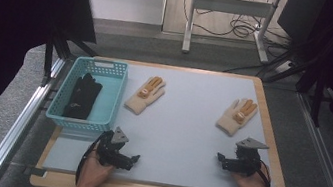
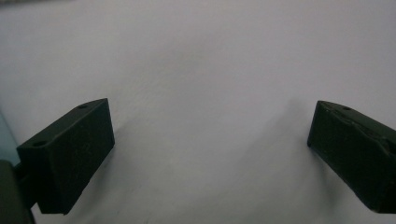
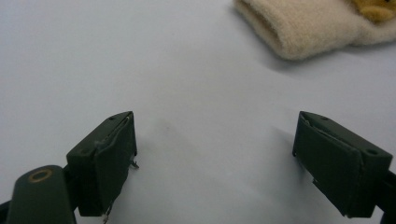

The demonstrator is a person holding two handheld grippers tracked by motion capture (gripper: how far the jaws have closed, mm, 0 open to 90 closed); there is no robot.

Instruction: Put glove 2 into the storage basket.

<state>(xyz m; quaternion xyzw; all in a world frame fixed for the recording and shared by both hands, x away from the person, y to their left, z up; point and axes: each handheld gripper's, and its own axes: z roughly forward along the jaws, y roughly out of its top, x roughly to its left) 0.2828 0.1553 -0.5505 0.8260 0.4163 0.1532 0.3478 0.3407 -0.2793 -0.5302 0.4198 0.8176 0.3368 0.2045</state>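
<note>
My left gripper (image 1: 133, 159): jaws wide apart, holding nothing, low over the near table (image 1: 177, 141).
My right gripper (image 1: 221, 159): jaws spread, nothing between them.
Right cream glove (image 1: 237, 116): flat, just beyond my right gripper.
Left cream glove (image 1: 145, 94): beside the basket (image 1: 112, 96).
Black glove (image 1: 82, 95): inside the basket.

cream glove (image 3: 303, 28) cut off by top edge, black glove (image 1: 82, 95) partly hidden in basket (image 1: 112, 97)
</note>
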